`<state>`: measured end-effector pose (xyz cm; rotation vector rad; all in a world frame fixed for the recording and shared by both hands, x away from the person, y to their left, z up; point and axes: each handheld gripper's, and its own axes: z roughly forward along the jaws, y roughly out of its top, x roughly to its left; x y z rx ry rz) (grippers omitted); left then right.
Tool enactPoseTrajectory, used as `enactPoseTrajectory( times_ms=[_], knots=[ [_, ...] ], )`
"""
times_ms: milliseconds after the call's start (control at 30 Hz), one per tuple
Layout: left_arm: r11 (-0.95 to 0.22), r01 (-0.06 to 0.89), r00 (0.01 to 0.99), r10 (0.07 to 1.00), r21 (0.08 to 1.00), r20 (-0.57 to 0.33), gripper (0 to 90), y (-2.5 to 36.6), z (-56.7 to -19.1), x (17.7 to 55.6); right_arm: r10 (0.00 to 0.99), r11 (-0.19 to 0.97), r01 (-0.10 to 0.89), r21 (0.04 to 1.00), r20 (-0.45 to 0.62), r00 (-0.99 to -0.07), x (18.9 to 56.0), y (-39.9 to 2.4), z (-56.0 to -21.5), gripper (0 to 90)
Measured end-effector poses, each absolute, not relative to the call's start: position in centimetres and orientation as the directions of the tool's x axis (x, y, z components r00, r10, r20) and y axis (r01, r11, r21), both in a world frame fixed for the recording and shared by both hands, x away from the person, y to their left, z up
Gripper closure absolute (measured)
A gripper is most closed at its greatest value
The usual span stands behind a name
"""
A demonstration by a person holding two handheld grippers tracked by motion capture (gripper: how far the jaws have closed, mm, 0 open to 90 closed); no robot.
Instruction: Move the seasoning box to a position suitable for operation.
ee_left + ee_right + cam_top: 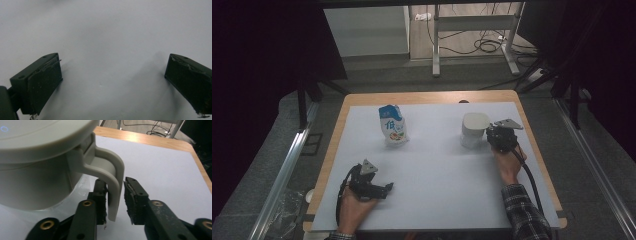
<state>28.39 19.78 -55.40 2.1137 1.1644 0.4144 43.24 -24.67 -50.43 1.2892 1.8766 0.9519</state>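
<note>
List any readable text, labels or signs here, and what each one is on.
"佰": large blue character on the front of the milk carton.
Smaller print on the blue band at the carton's top: too small to read.
Small blue ring mark on the lid of the white mug: a symbol, no text.

A pale grey lidded jug (474, 129) stands upright just in front of the right hand-held gripper (499, 137). Its curved handle (113, 182) hangs between that gripper's jaws, touching one pad, a narrow gap beside the other.
</note>
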Motion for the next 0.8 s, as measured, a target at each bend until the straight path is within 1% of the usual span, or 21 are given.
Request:
enactPoseTrajectory(
  times_ms=[33,367,467,533,600,800],
  knots=[
    [-0.369,0.618,0.549,0.835,0.694,-0.045,1.0,19.78,-55.40,28.38,0.950,0.246,0.468,0.849,-0.114,-0.292,43.23,-24.62,-50.44,75.2],
    [-0.369,0.617,0.549,0.834,0.695,-0.045,1.1,19.78,-55.41,28.39,0.952,0.247,0.440,0.864,-0.132,-0.276,43.16,-24.41,-50.69,78.9],
    [-0.369,0.617,0.549,0.834,0.695,-0.046,1.1,19.78,-55.41,28.38,0.955,0.235,0.437,0.868,-0.122,-0.271,43.25,-24.49,-50.73,81.5],
    [-0.368,0.618,0.549,0.834,0.695,-0.046,1.1,19.78,-55.41,28.39,0.954,0.214,0.448,0.868,-0.088,-0.286,43.25,-24.71,-50.59,81.4],
    [-0.370,0.618,0.549,0.834,0.694,-0.045,1.0,19.78,-55.40,28.38,0.954,0.223,0.448,0.866,-0.099,-0.283,43.18,-24.70,-50.57,81.4],
    [-0.369,0.617,0.550,0.834,0.695,-0.045,1.0,19.78,-55.41,28.39,0.952,0.205,0.450,0.869,-0.070,-0.299,42.97,-24.68,-50.32,81.0]
  ],
)
